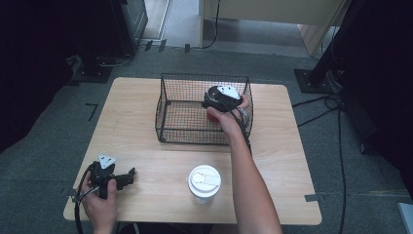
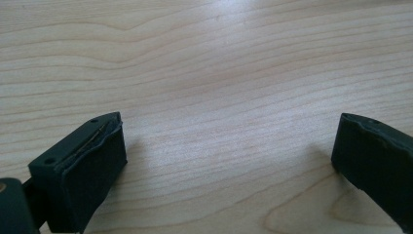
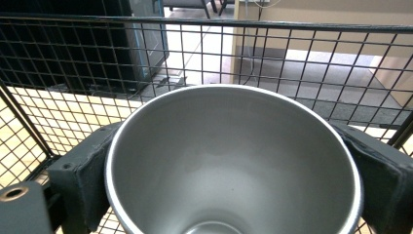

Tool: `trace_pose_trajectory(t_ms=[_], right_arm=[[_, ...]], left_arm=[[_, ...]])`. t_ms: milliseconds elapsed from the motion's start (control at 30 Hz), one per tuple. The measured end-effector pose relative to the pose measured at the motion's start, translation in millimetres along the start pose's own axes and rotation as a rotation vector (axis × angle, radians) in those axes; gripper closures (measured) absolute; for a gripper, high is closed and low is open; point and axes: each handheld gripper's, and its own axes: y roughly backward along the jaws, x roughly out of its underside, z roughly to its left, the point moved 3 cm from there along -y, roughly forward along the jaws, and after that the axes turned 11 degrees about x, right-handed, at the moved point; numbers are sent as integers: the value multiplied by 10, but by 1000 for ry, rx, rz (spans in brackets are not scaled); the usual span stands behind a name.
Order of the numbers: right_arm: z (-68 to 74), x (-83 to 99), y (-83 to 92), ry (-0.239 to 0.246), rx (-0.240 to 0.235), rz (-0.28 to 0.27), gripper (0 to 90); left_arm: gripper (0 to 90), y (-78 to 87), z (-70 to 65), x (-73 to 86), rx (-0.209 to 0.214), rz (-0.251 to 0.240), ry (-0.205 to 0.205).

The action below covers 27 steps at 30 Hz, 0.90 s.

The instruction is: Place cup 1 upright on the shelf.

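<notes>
At the near left corner of the light wooden table [image 1: 146,146], the person's left hand [image 1: 100,207] holds the left tongs [image 1: 127,176] low over the wood, with the grey three-cornered plate on top and a cable trailing off the near edge. In the left gripper view its two black jaws stand wide apart, with bare wood grain between them and nothing gripped.

Just right of centre along the near edge stands a white paper cup [image 1: 204,184] with a white lid — upright, apart from both hands, and near the right forearm that passes beside it.

That forearm reaches forward to the black wire basket [image 1: 168,105], which sits on the middle of the table toward its far side. The right hand [image 1: 229,117] holds the right tongs [image 1: 210,103] inside the basket at its right end, pointing leftward. In the right gripper view the jaws press on either side of a metal cup [image 3: 234,161] — silvery grey inside, open mouth toward the camera — with the basket's mesh wall close behind it. From above, a red patch shows just under the tongs, probably the cup's outer wall.

Beyond the table lie grey carpet, cables and dark stands.
</notes>
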Motion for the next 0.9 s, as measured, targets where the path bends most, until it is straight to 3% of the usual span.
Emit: trace_pose_trajectory(t_ms=[233, 567, 700, 900], right_arm=[[-8, -19, 11, -4, -1, 3, 0], [-30, -193, 110, -22, -9, -68, 0], [-45, -314, 205, -34, -10, -105, 0], [-54, -392, 347, -33, -8, -120, 0]], left_arm=[[0, -2, 0, -2, 1, 0, 0], [0, -4, 0, -3, 1, 0, 1], [0, -4, 0, -3, 1, 0, 1], [0, -4, 0, -4, 1, 0, 1]])
